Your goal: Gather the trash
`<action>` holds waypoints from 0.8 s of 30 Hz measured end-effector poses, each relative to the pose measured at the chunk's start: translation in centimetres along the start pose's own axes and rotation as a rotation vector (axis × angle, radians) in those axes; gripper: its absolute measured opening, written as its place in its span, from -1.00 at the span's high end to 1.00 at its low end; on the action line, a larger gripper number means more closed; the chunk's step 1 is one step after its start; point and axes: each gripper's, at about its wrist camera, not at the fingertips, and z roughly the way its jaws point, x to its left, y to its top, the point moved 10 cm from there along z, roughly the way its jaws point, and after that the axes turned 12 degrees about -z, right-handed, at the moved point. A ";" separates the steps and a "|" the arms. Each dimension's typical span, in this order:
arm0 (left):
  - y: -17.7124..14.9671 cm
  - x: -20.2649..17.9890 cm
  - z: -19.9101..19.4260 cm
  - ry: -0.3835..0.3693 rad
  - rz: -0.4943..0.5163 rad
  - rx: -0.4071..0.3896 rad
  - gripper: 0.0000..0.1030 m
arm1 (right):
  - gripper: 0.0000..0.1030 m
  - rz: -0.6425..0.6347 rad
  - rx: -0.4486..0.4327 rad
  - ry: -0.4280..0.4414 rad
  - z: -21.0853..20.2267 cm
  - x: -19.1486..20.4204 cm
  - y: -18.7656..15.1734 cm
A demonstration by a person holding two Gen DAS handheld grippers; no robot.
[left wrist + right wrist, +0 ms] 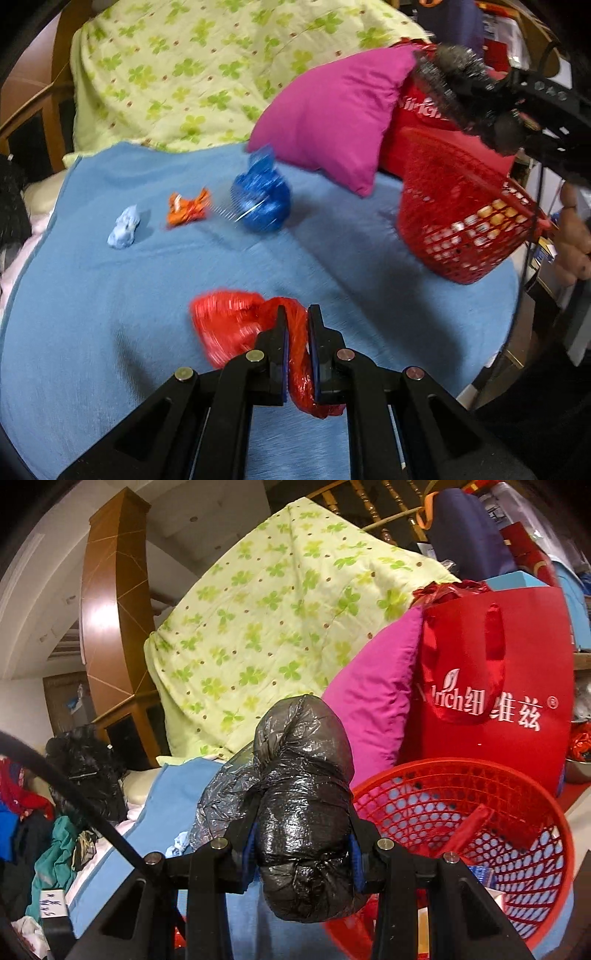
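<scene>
Nearest to us, our left claw (297, 332) is clamped on a red plastic bag (236, 325), a thin crinkled film pinched flat between the pads, with most of it bunched loosely to the left over the blue blanket (110, 350) on the bed. We judge it very light, limp and a little slippery, so a hold on a gathered fold, as here, suits it better than a hold on a single edge. Our right claw (303, 845) is closed around a black plastic bag (303, 794), a rolled bundle that stands up between the jaws; it looks soft and squashy, and the grip sits low on the bundle. Just to its right stands the red basket (517, 775), a mesh bin with some scraps already in it. Farther out on the blanket lie a blue crumpled wrapper (262, 199), an orange wrapper (186, 208) and a pale blue paper wad (123, 227), near one another, each small, light and easy to crush, best pinched across the middle. Beyond them leans a pink pillow (332, 118).
</scene>
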 end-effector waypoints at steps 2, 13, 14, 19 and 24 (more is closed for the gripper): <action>0.4 -0.7 -0.5 -0.003 0.028 -0.022 0.81 | 0.20 0.012 -0.002 -0.005 -0.3 -0.7 0.0; -1.6 3.8 0.0 0.033 -0.085 0.030 0.80 | 0.20 0.039 -0.013 -0.024 -1.3 -2.5 0.0; -1.6 4.0 -0.1 0.030 -0.088 0.029 0.77 | 0.20 0.040 -0.012 -0.023 -1.3 -2.5 0.0; -1.7 4.3 0.0 0.075 -0.079 0.012 -0.17 | 0.20 0.033 -0.011 -0.023 -1.3 -2.0 -0.1; -2.3 4.2 1.1 0.065 -0.089 0.045 -0.23 | 0.20 0.027 0.000 -0.016 -0.7 -2.2 -0.1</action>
